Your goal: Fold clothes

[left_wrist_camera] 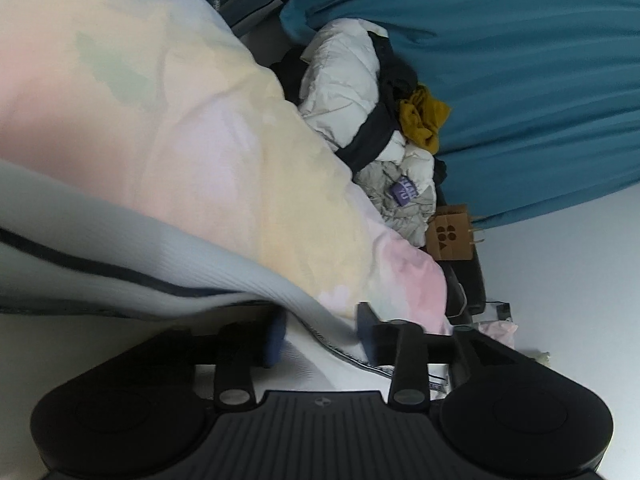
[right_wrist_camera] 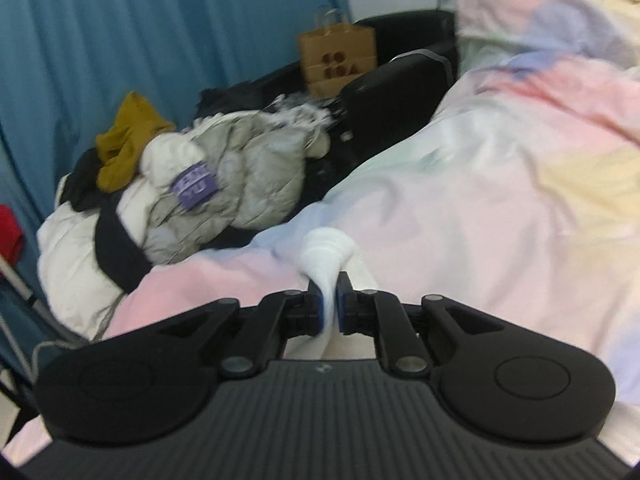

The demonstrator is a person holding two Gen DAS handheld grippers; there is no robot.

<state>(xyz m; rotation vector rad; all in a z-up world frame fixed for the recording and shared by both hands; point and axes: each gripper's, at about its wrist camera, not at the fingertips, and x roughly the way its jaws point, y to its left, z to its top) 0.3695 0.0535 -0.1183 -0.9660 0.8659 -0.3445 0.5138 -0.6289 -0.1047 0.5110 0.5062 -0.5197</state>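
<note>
Our right gripper is pinched tight on the white garment; our left gripper stands parted with its ribbed hem running leftward between the fingers, gripping nothing.

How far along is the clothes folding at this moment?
Done: no finished fold shows in either view. In hand: the right gripper pinches white fabric over the pastel duvet; the left gripper has a ribbed white garment between open jaws. Left: the whole fold, plus the heaped clothes pile.
</note>
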